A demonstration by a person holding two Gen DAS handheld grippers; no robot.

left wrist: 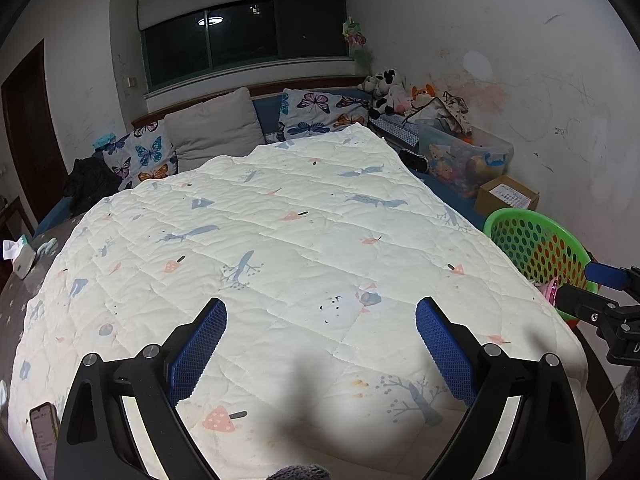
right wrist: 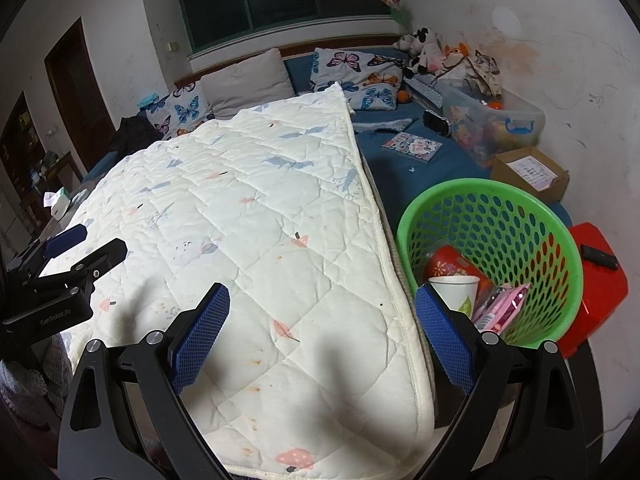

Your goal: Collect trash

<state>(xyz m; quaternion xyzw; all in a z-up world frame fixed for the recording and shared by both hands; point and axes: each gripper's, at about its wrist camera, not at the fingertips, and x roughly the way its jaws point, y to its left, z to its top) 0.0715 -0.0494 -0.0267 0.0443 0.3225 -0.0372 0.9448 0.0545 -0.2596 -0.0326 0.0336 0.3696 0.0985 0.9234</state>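
Note:
A green perforated basket [right wrist: 532,216] stands at the bed's right side on a red stool [right wrist: 600,288]; it also shows in the left wrist view [left wrist: 516,220]. Inside it lie a red packet [right wrist: 448,264], a white paper cup [right wrist: 456,286] and a pink wrapper [right wrist: 502,306]. My left gripper [left wrist: 320,344] is open and empty over the cream quilt [left wrist: 280,240]. My right gripper [right wrist: 322,332] is open and empty above the quilt's right edge [right wrist: 396,292], its right finger close to the basket. Each gripper shows in the other's view, the right one [left wrist: 600,288] and the left one [right wrist: 80,244].
Butterfly pillows [right wrist: 360,76] and a grey pillow [left wrist: 212,128] lie at the headboard. A clear toy bin [right wrist: 492,120], cardboard box [right wrist: 528,168], booklet [right wrist: 412,146] and plush toys [left wrist: 388,88] sit at the right. A tissue box [left wrist: 22,256] and phone [left wrist: 42,428] lie left.

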